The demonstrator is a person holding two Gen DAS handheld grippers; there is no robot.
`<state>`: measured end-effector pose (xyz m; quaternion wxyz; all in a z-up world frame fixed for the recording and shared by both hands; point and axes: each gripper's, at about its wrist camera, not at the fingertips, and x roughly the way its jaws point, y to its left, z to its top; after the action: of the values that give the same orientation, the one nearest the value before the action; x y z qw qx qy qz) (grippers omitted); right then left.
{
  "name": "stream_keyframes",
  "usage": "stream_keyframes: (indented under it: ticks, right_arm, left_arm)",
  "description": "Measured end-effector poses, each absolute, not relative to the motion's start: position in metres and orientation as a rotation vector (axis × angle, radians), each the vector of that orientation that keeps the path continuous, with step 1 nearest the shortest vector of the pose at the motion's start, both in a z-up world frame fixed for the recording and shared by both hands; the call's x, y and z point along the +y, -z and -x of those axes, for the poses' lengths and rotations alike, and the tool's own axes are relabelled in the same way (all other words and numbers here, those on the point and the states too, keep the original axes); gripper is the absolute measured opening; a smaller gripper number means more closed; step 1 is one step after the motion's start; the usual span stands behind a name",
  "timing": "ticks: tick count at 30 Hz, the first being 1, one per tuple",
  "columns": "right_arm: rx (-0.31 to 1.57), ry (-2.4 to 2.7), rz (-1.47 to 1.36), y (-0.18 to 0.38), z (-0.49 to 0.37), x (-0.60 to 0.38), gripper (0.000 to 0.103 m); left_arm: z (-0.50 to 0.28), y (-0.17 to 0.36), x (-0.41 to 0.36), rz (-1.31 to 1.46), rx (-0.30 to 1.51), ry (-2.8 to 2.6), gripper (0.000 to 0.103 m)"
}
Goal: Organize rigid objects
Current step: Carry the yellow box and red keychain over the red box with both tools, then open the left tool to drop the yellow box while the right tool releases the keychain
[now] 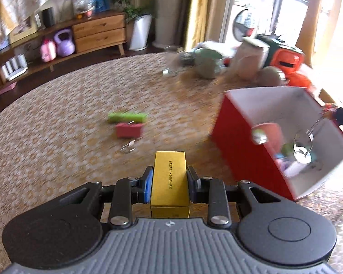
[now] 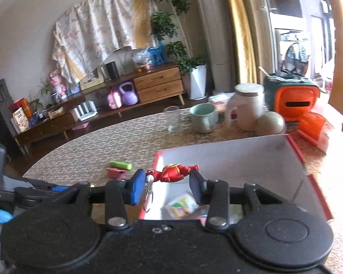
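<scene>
My left gripper (image 1: 170, 178) is shut on a gold rectangular box (image 1: 170, 182), held lengthwise above the patterned table (image 1: 57, 137). To its right stands a red box with a white inside (image 1: 237, 141), with several small items in it. My right gripper (image 2: 167, 182) is shut on a red toy figure keychain (image 2: 171, 173), which lies crosswise between the pads over the left wall of the red box (image 2: 295, 150). Its keyring (image 1: 304, 141) dangles inside the box. A green tube (image 1: 127, 117) and a pink piece (image 1: 128, 130) lie on the table further out.
At the table's far side stand a glass (image 2: 172, 118), a green mug (image 2: 204, 117), a white lidded jug (image 2: 248, 107), a pale ball (image 2: 271, 122) and an orange and green bag (image 2: 295, 100). A wooden sideboard (image 2: 157, 84) lines the wall beyond.
</scene>
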<state>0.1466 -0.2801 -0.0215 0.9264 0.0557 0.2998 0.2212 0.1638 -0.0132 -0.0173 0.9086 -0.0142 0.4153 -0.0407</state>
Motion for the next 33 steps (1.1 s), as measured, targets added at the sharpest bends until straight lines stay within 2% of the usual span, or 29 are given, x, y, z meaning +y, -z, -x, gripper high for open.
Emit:
stream_keyframes:
  ticks: [15,23,33]
  right_arm:
    - [0.661,-0.312,-0.099,0.05,-0.161,-0.353,0.041]
    - [0.713,-0.282,-0.053,0.071,-0.172,-0.37,0.041]
    - [0.757,-0.29,-0.018,0.086,-0.2,-0.369,0.041]
  left_arm:
    - [-0.208,-0.017,-0.127,-0.03,0.796,0.253,0.029]
    - [-0.241,0.01,-0.174,-0.088,0.851,0.276,0.029]
    - [-0.26,0.052,-0.192,-0.098,0.95,0.276,0.029]
